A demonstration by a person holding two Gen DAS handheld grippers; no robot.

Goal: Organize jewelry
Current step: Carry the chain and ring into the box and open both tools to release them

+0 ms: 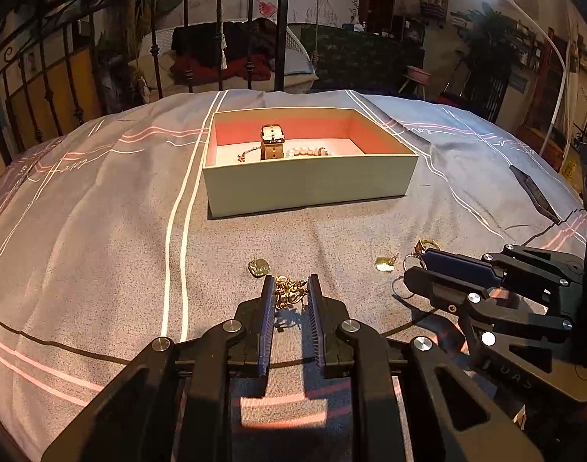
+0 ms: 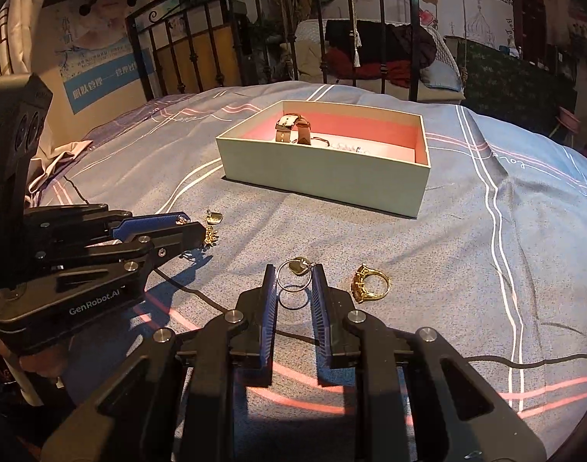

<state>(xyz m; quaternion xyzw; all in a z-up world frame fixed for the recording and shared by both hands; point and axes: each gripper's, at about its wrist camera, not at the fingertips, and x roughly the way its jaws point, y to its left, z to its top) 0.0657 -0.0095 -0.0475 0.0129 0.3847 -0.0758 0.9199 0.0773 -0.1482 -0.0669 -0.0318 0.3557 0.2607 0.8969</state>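
Observation:
An open box [image 1: 308,183] with a pink lining stands on the bed; it also shows in the right wrist view [image 2: 324,177]. Inside are a brown-strapped watch [image 1: 272,140] and a pearl bracelet [image 1: 308,151]. My left gripper [image 1: 291,288] is open with its fingertips either side of a gold chain piece [image 1: 289,292]. A gold charm [image 1: 259,267] lies just left of it. My right gripper [image 2: 294,277] is open around a hoop earring with a heart charm [image 2: 294,275]. A gold ring [image 2: 368,283] lies to its right.
The grey-blue bedspread [image 1: 101,231] with white and pink stripes covers the bed. A black metal bed frame [image 1: 216,38] stands behind the box. Another gold charm [image 1: 385,263] lies near the right gripper's tips. A white lamp arm [image 1: 555,77] rises at the right.

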